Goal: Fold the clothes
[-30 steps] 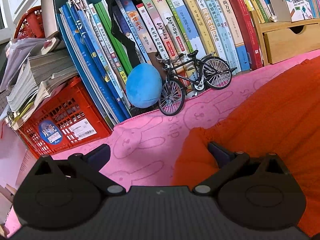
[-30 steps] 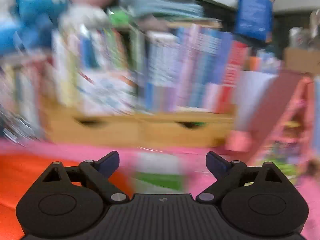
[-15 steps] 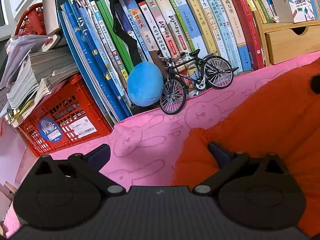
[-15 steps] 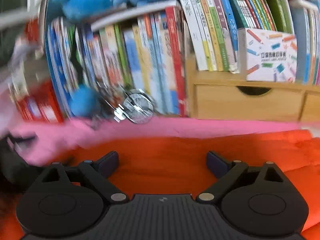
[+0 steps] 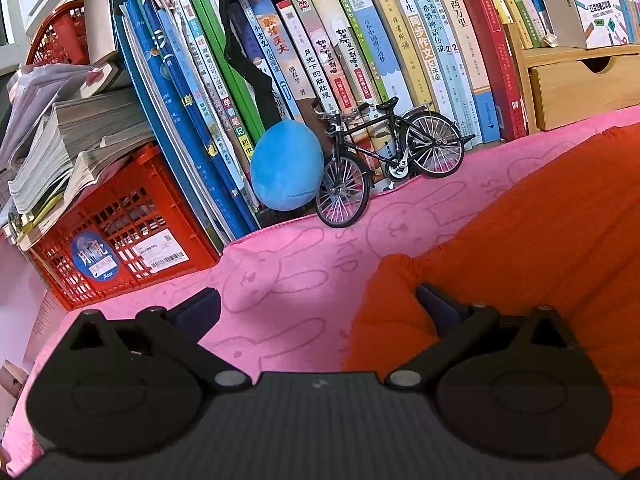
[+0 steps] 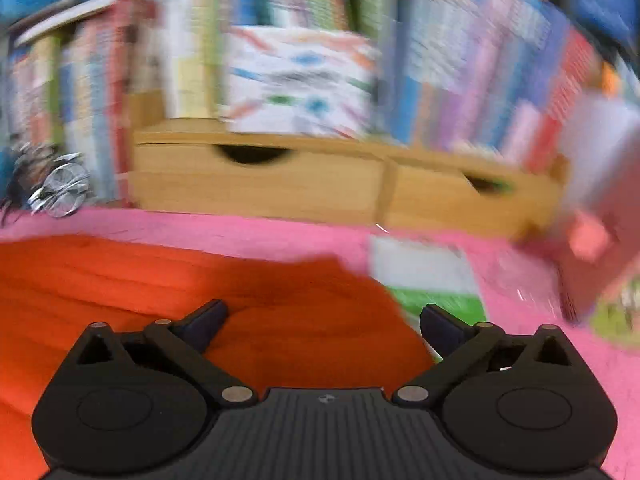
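A: Where is the orange garment (image 5: 560, 240) lying?

B: On the pink rabbit-print cloth (image 5: 288, 280) that covers the bench, in front of the row of books (image 5: 360, 60). In the left wrist view it fills the ground to the right of the model bicycle (image 5: 384, 160), with a rounded fold of it reaching toward the camera.

A: And the left claw (image 5: 318, 306)?

B: Spread wide. Its right finger (image 5: 434, 306) sits against that fold of the garment, while the left finger (image 5: 200, 308) is over bare pink cloth. Nothing is pinched between them.

A: What stands near the bicycle?

B: A blue plush egg shape (image 5: 286, 166) just to its left, leaning on the books. Further left of that is a red crate (image 5: 132, 240) with stacked papers on top. To the right of the bicycle, past the books, is a wooden drawer unit (image 5: 580, 88).

A: The right claw (image 6: 322, 320)?

B: That view is blurred, but the jaws are opening and stand far apart. An edge of the garment (image 6: 200, 280) lies between and under the fingers, not clamped. The same drawer unit (image 6: 320, 184) is straight ahead of it, and a white and green object (image 6: 432, 280) lies on the pink cloth just right of the garment; I cannot tell what it is.
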Action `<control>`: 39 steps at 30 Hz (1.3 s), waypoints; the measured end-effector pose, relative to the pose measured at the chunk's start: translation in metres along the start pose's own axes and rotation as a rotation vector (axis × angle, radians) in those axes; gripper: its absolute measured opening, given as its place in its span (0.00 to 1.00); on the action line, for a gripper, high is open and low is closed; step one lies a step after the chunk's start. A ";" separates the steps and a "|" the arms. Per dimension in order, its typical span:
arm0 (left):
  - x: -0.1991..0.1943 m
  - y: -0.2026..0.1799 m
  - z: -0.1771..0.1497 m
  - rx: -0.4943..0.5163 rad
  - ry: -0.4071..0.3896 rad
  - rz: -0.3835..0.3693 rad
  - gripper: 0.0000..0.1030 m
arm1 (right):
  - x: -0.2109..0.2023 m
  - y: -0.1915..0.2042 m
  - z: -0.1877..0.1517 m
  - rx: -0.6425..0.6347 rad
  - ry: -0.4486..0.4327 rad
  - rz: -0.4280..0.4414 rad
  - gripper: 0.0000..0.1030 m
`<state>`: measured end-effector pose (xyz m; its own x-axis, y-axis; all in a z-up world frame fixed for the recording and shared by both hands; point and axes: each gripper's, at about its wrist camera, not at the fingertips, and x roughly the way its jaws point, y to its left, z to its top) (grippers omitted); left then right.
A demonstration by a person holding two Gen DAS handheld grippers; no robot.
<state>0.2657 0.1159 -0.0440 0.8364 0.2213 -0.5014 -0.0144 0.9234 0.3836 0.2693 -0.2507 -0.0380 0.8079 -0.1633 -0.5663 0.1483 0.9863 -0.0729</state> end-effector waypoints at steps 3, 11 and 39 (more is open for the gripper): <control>0.000 0.001 0.000 -0.001 0.002 -0.004 1.00 | 0.005 -0.020 -0.004 0.094 0.030 0.006 0.99; 0.008 0.007 0.002 -0.054 0.031 -0.042 1.00 | 0.007 -0.047 -0.012 0.320 0.052 -0.120 1.00; -0.202 0.022 -0.029 -0.340 -0.069 -0.611 1.00 | -0.236 0.094 -0.134 0.137 -0.202 0.359 0.69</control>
<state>0.0807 0.1007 0.0436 0.7816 -0.3789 -0.4956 0.3085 0.9252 -0.2209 0.0161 -0.1162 -0.0211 0.9154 0.1743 -0.3629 -0.0989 0.9712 0.2170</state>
